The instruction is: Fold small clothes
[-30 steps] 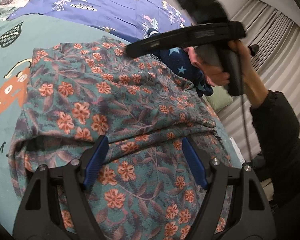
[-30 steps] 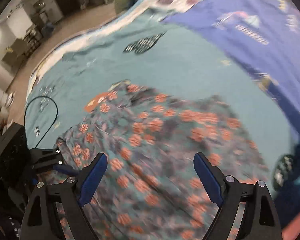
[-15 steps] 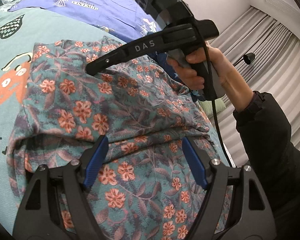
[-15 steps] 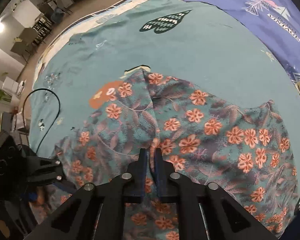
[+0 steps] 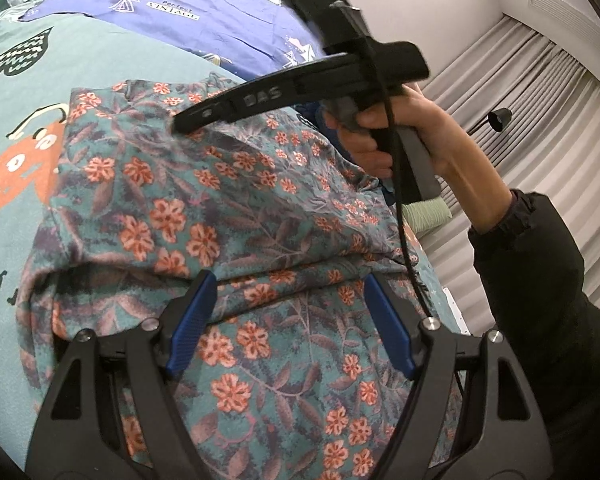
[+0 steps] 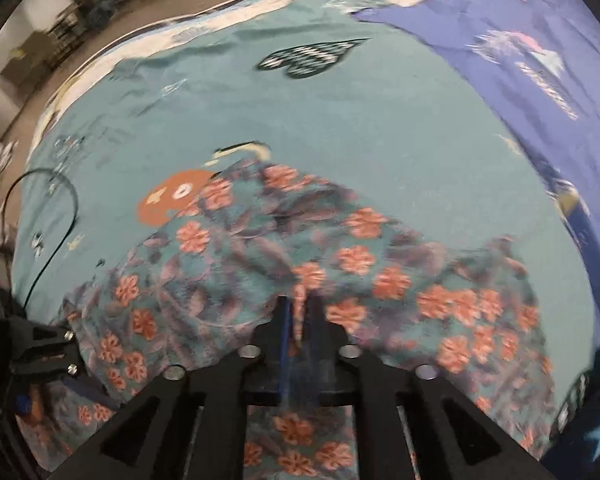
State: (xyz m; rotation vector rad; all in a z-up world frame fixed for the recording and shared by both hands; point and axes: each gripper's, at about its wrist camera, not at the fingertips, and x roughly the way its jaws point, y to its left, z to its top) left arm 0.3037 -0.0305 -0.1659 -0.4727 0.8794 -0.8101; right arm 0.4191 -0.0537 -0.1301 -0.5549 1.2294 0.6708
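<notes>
A teal garment with orange flowers (image 5: 228, 208) lies crumpled on the bed. My left gripper (image 5: 288, 280) hovers open just over its near part, with nothing between the blue pads. In the left wrist view, a person's hand (image 5: 400, 140) holds my right gripper, which points steeply down onto the garment's far side. In the right wrist view, my right gripper (image 6: 299, 304) pinches a raised fold of the floral garment (image 6: 360, 264). Its jaws are opening slightly, and the cloth still sits between the pads.
The garment rests on a teal printed bed sheet (image 6: 340, 120). A purple-blue printed cloth (image 5: 204, 12) lies at the far side. A dark blue star-patterned garment (image 6: 592, 420) sits at the right. A black cable (image 6: 60, 200) loops at the left bed edge. Curtains (image 5: 540, 100) hang beyond.
My right gripper came down onto the garment and went from wide open to pinched on a fold of it. The left gripper stayed put and open.
</notes>
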